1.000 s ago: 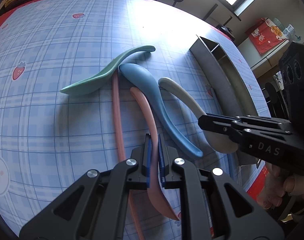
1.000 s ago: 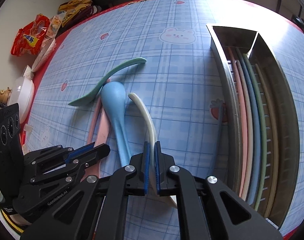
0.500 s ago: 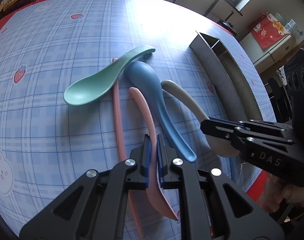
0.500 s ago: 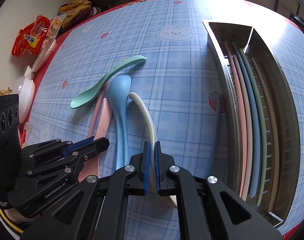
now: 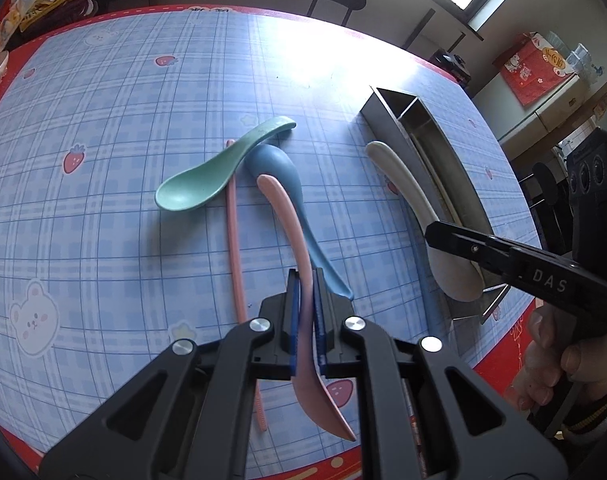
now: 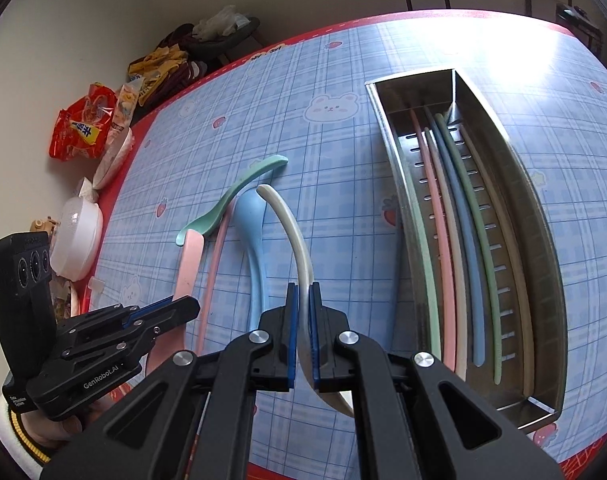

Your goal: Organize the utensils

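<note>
Pink spoon (image 5: 303, 300) is clamped edge-on in the left gripper (image 5: 306, 320) while the cream spoon (image 6: 299, 264) is pinched by the right gripper's (image 6: 302, 332) jaws, both apparently bound for the steel tray (image 6: 543, 264) beside them on the worktop (image 6: 343, 160).

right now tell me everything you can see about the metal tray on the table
The long stainless-steel utensil tray lies flat on the blue plaid tablecloth near its right edge. It is a shiny narrow trough with raised walls, a slotted floor and a lengthwise divider. One compartment holds pastel chopsticks in green, pink, cream and blue, lying lengthwise. The right hand-held gripper, shut on a cream plastic spoon, is beside the tray, not touching it.
</note>
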